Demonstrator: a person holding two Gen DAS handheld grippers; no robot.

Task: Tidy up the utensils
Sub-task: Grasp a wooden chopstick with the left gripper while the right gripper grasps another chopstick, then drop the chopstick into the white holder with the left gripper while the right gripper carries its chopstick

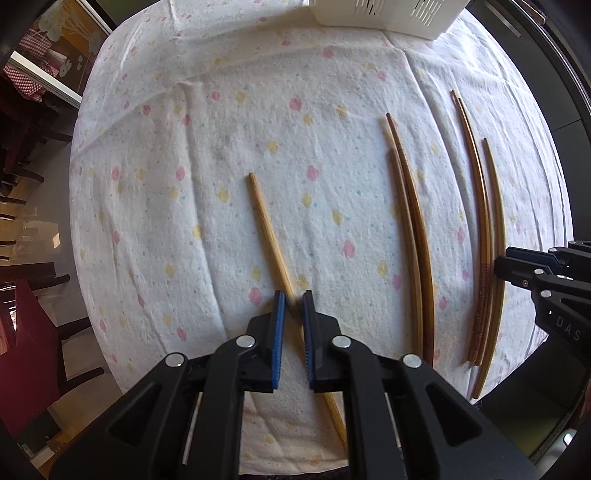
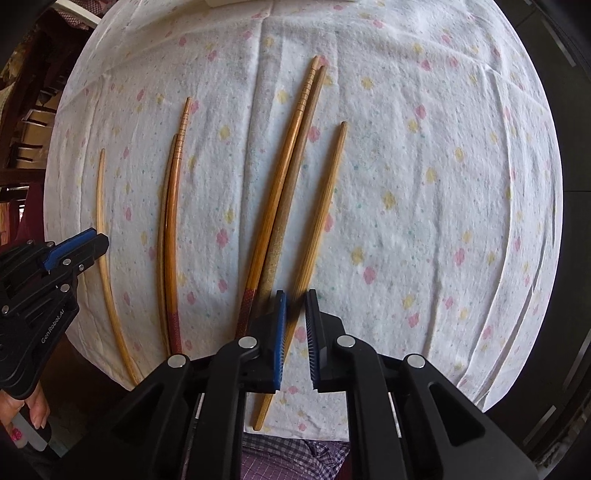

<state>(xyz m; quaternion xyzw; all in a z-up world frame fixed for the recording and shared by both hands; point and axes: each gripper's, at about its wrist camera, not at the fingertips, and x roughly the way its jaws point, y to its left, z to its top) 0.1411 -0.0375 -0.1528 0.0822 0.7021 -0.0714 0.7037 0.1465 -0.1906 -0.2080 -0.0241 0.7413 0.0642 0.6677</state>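
Observation:
Several wooden chopsticks lie on a floral white cloth (image 1: 221,122). My left gripper (image 1: 293,301) sits low over a lone pale chopstick (image 1: 266,229), its blue-padded jaws a small gap apart with the stick between them, not clamped. My right gripper (image 2: 295,299) likewise straddles a single chopstick (image 2: 323,206), jaws slightly apart. Left of it lie a pair (image 2: 284,177) with a red-patterned end and another pair (image 2: 171,221). The pale chopstick also shows in the right wrist view (image 2: 105,258) beside my left gripper (image 2: 92,243).
A white slotted basket (image 1: 380,14) stands at the far edge of the table. Two chopstick pairs (image 1: 410,229) (image 1: 480,221) lie right of the left gripper. Chairs and floor lie past the table's left edge. The right gripper (image 1: 496,266) shows at right.

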